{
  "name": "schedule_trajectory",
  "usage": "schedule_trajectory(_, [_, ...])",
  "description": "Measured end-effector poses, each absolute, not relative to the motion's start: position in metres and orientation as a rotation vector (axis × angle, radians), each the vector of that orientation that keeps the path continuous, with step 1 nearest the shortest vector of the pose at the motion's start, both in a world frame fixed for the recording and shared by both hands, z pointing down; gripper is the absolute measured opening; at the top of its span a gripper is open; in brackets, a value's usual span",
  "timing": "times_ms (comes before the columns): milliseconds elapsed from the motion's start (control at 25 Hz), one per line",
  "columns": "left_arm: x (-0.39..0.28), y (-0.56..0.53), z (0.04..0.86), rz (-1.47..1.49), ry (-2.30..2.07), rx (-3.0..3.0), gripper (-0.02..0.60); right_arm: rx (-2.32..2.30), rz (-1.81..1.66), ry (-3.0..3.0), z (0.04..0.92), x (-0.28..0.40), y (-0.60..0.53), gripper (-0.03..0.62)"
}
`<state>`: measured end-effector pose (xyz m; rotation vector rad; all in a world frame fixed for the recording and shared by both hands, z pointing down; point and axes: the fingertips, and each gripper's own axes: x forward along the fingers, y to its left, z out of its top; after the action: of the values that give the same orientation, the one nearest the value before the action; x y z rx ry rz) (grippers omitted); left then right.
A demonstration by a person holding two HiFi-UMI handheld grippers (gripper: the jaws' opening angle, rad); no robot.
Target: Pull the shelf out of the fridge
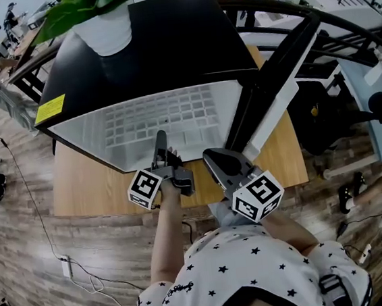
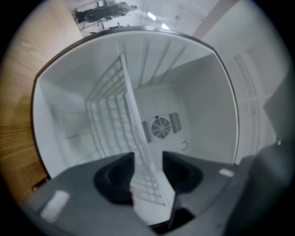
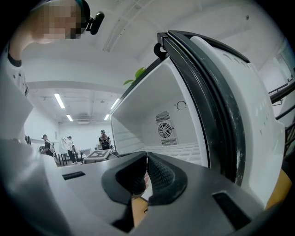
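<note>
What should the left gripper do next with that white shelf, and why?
Probably close the left gripper on the shelf. Its jaws stand apart with the shelf's front edge between them, not pressed, and the shelf reaches back into the fridge, so pulling it out likely needs a grip first.

White short-sleeved shirt (image 1: 244, 272) with black star print, 6 o'clock in head view. Left gripper (image 1: 161, 144) and right gripper (image 1: 210, 156): dark grey shells, each with a white cube of black square markers.
</note>
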<state>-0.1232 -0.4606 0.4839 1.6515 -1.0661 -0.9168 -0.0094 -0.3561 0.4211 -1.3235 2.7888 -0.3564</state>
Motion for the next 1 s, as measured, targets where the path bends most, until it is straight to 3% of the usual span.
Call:
schedule_trajectory(440, [-0.127, -0.498, 0.486, -0.982, -1.035, 1.569, 0.187, -1.333, -0.365, 2.783, 0.424, -0.007, -0.367, 0.023])
schedule_trajectory(760, [-0.125, -0.517, 0.483, -1.040, -1.036, 1.517, 0.049, -1.341, -0.375, 2.793, 0.429, -0.006, -0.369, 0.023])
schedule_trajectory(1000, [-0.125, -0.517, 0.483, -1.054, -1.044, 1.469, 0.037, -1.336, -0.373, 2.801, 0.428, -0.007, -0.365, 0.023])
